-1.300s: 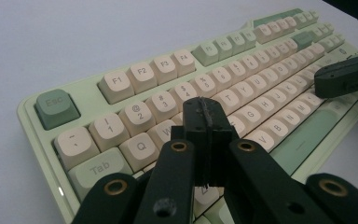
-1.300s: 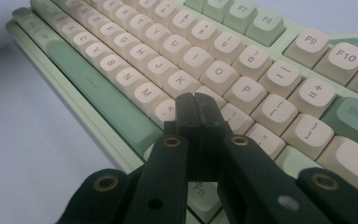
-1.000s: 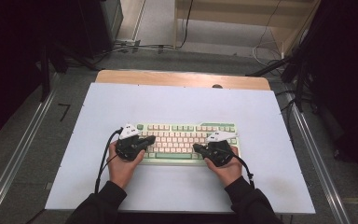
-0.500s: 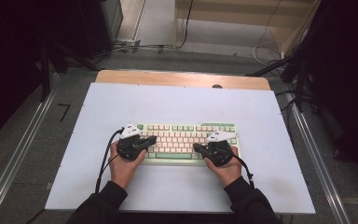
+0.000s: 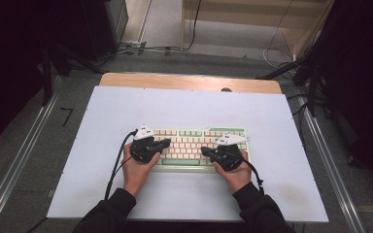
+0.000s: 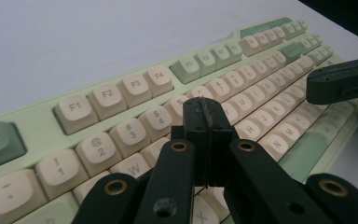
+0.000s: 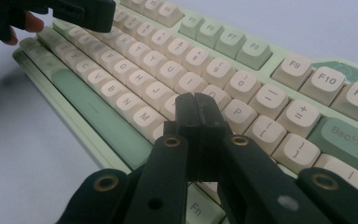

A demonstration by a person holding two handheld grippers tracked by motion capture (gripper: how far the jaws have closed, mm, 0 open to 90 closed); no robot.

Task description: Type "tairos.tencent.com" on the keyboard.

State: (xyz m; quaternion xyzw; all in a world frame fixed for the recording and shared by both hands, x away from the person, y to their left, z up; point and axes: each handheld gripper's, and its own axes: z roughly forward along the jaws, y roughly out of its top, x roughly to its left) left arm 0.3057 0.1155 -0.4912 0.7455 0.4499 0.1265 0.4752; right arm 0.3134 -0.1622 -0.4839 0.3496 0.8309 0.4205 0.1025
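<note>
A pale green keyboard (image 5: 194, 133) with cream keys lies on the white table top (image 5: 184, 107), near its front. My left gripper (image 5: 167, 142) is shut with nothing in it, and its tips hover over the keyboard's left half. In the left gripper view the closed tips (image 6: 206, 109) sit above the number and letter rows of the keyboard (image 6: 121, 88). My right gripper (image 5: 205, 151) is also shut and empty, pointing left over the lower right keys. In the right gripper view its tips (image 7: 196, 105) hang above the keys near P and M on the keyboard (image 7: 261, 60).
A wooden strip (image 5: 189, 81) borders the far edge of the white top. Metal rails (image 5: 24, 160) run along both sides on the grey floor. Dark equipment and cables (image 5: 141, 47) lie beyond the table. The other gripper (image 6: 340, 84) shows at the right of the left gripper view.
</note>
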